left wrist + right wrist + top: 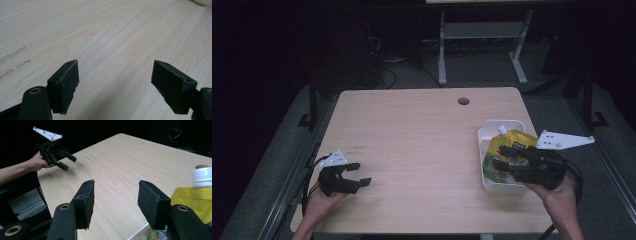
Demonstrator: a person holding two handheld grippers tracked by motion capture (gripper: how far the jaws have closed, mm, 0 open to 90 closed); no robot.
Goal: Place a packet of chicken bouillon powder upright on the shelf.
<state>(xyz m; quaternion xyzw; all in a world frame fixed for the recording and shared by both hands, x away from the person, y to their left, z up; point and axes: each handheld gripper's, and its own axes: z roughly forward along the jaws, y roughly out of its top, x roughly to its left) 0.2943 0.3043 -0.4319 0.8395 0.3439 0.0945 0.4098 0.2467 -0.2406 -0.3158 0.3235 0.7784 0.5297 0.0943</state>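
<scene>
A yellow spouted pouch (502, 155) with a white cap (203, 177) lies in a white bin (489, 134) at the table's right side. My right gripper (503, 157) hovers over the bin and the pouch, jaws open, nothing between them; its own view has the pouch (192, 200) at the right, beside the right jaw. My left gripper (359, 173) is held low over the table's front left, open and empty, and its pads (70, 82) stand wide apart above bare wood. The right gripper view also shows the left gripper (67, 162) in a hand, far off.
The light wooden table (412, 140) has a round cable hole (463, 101) near its far edge. Faint scuff marks (15, 58) lie near the left gripper. A white desk frame (482, 45) stands on the floor behind the table. Dark surroundings elsewhere.
</scene>
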